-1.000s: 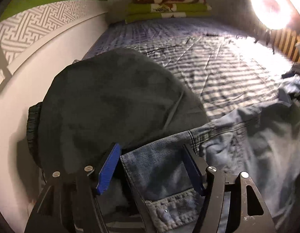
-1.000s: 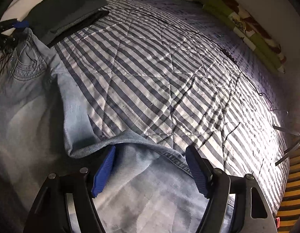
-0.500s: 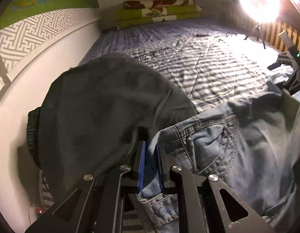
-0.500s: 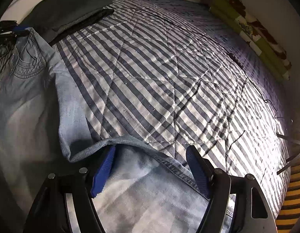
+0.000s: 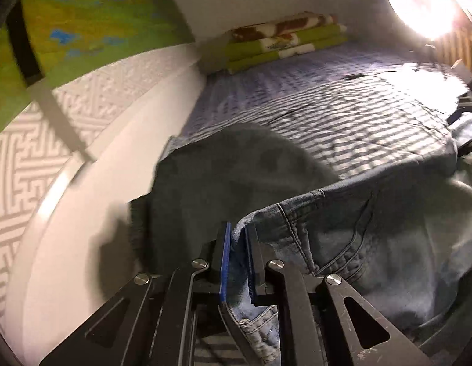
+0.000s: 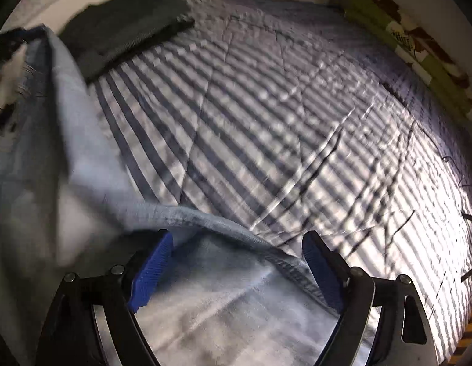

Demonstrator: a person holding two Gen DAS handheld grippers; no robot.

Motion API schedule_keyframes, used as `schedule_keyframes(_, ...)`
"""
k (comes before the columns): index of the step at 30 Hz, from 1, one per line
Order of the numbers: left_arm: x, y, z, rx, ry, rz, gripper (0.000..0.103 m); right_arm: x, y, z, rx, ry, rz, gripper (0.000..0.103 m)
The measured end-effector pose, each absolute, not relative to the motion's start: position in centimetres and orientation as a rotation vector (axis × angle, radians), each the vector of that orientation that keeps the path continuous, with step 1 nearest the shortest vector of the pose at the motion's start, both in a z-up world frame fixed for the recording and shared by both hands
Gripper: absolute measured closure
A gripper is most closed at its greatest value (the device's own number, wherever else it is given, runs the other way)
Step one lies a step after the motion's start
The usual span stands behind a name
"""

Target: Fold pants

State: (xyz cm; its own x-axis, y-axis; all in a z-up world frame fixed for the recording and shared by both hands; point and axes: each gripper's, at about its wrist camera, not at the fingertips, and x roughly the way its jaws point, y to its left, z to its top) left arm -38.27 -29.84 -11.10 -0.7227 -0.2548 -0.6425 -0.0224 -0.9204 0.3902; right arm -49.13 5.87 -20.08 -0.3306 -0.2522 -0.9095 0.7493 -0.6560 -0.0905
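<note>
Light blue jeans [image 5: 358, 244] lie across a striped quilt [image 5: 342, 116]. My left gripper [image 5: 238, 228] has its blue pads pressed on the waistband edge next to a back pocket, its jaws still closing, and the denim hangs lifted from it. In the right wrist view the jeans [image 6: 220, 305] spread under my right gripper [image 6: 237, 241], whose jaws are opening. A folded hem edge runs between the right fingers, and neither blue pad presses on it.
A dark grey garment [image 5: 229, 177] lies beside the jeans against the white bed wall [image 5: 113, 152]; it also shows as the dark garment [image 6: 123, 27] at far left. Folded green blankets [image 5: 281, 42] sit at the quilt's far end. A bright lamp [image 5: 422, 3] glares at right.
The left jaws went from wide apart to clamped on the waistband, then rose with it, lifting the denim. The right jaws spread a little wider over the hem.
</note>
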Motion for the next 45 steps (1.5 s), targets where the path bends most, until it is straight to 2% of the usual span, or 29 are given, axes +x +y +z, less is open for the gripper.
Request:
schedule_keyframes(4, -37.9, -32.7, -10.8, 1.153, -0.445, -2.719, 0.093, -50.2, 6.9, -19.2, 1.249, 0.72, -2.082, 0.019)
schedule_keyframes(8, -38.6, -31.9, -11.8, 1.162, -0.538, -2.695, 0.093, -50.6, 6.2, -20.7, 1.26, 0.76, -2.087, 0.019)
schedule_keyframes(14, -40.1, -31.5, -11.5, 1.166, -0.522, -2.71, 0.096, -50.3, 4.9, -23.2, 1.252, 0.861, -2.061, 0.022)
schedule_keyframes(15, -40.2, -31.5, -11.6, 1.166, -0.538, -2.706, 0.099, -50.2, 5.0, -23.1, 1.255, 0.837, -2.058, 0.029)
schedule_keyframes(16, -40.4, -31.4, -11.6, 1.172, -0.543, -2.705, 0.099, -50.1, 5.2, -22.9, 1.275, 0.799, -2.039, 0.053)
schedule_keyframes(18, -40.4, -31.4, -11.5, 1.174, -0.544, -2.707, 0.099, -50.1, 5.6, -22.5, 1.308, 0.742, -2.027, 0.081)
schedule_keyframes(19, -40.4, -31.3, -11.4, 1.171, -0.542, -2.706, 0.099, -49.8, 5.6, -22.2, 1.306, 0.763, -2.046, 0.09)
schedule_keyframes(22, -40.1, -31.0, -11.0, 1.167, -0.553, -2.708, 0.099, -47.9, 5.6, -21.4, 1.269, 0.838, -2.104, 0.1)
schedule_keyframes(25, -39.0, -30.4, -10.0, 1.152, -0.559, -2.724, 0.099, -46.5, 6.1, -19.8, 1.222, 0.856, -2.167, 0.101)
schedule_keyframes(31, -34.9, -29.3, -8.0, 1.13, -0.596, -2.746, 0.099, -43.4, 8.9, -13.7, 1.127, 0.747, -2.293, 0.101)
schedule_keyframes(39, -26.5, -28.0, -5.7, 1.117, -0.601, -2.757, 0.099, -31.6, 11.9, -6.8, 0.969, 0.696, -2.364, 0.101)
schedule_keyframes(45, -18.8, -28.9, -6.8, 1.163, -0.521, -2.753, 0.099, -21.8, 12.6, -5.8, 0.926, 0.652, -2.348, 0.101)
